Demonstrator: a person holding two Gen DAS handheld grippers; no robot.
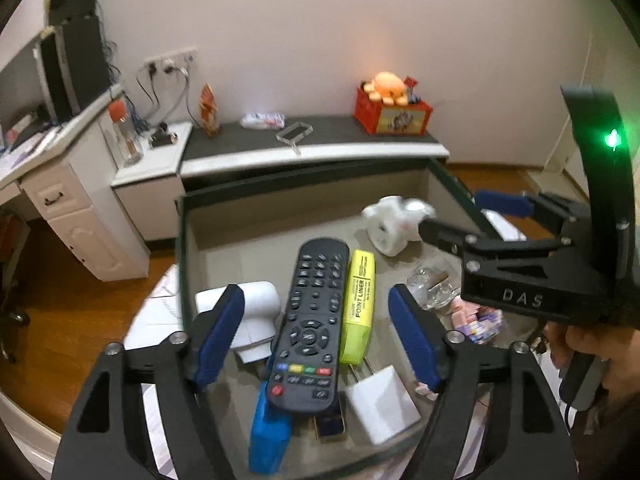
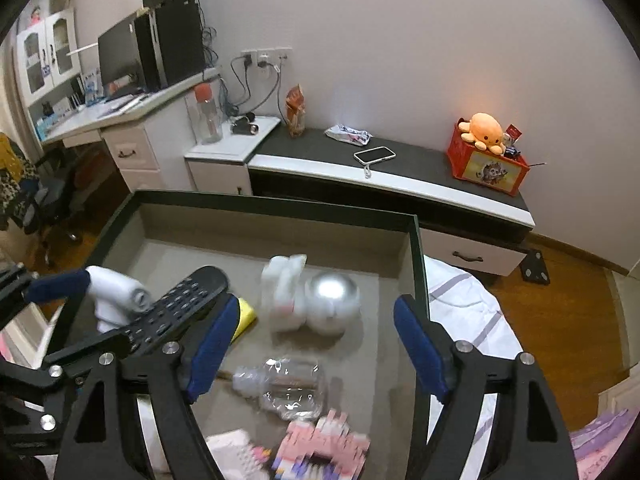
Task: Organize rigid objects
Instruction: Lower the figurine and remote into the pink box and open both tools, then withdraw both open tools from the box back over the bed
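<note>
Honestly, both the left gripper (image 1: 316, 338) and right gripper (image 2: 314, 346) gape wide, holding nothing; 1 careless dip could jostle the remote (image 1: 310, 324) in the tray (image 2: 272, 204)

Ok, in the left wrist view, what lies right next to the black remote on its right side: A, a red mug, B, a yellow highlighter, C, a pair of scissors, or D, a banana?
B: a yellow highlighter marked POINT LINER lies alongside the black remote in the tray.
</note>
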